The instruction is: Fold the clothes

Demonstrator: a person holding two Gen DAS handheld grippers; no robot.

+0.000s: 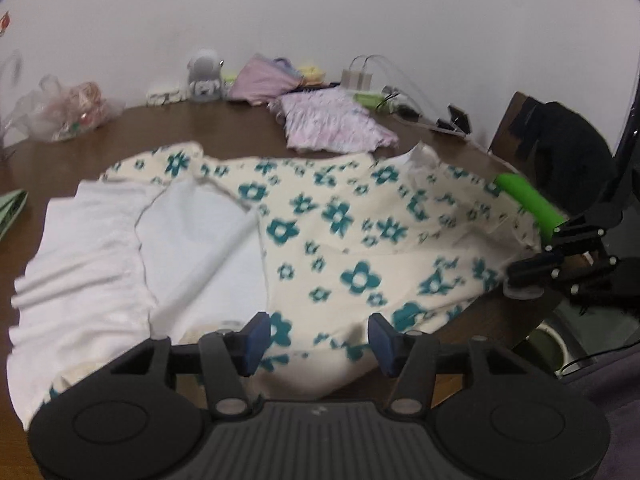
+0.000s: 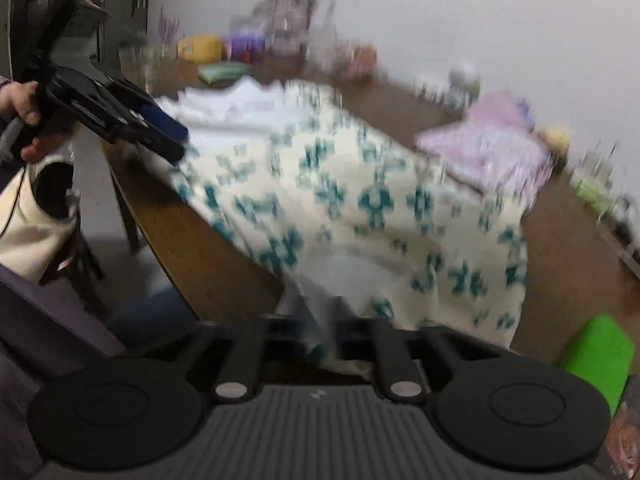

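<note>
A cream garment with teal flowers lies spread on the brown table, its white lining turned up on the left. My left gripper hovers open over the near hem, its blue pads apart with cloth lying under the gap. In the blurred right wrist view the same garment stretches away, and my right gripper is shut on a bunched bit of its near edge. The right gripper also shows at the garment's right edge, and the left gripper is held by a hand at the far-left corner.
A folded pink garment, a clothes pile, a plush toy, a plastic bag and chargers line the back. A bright green object lies by the right gripper. A chair with dark fabric stands at the right.
</note>
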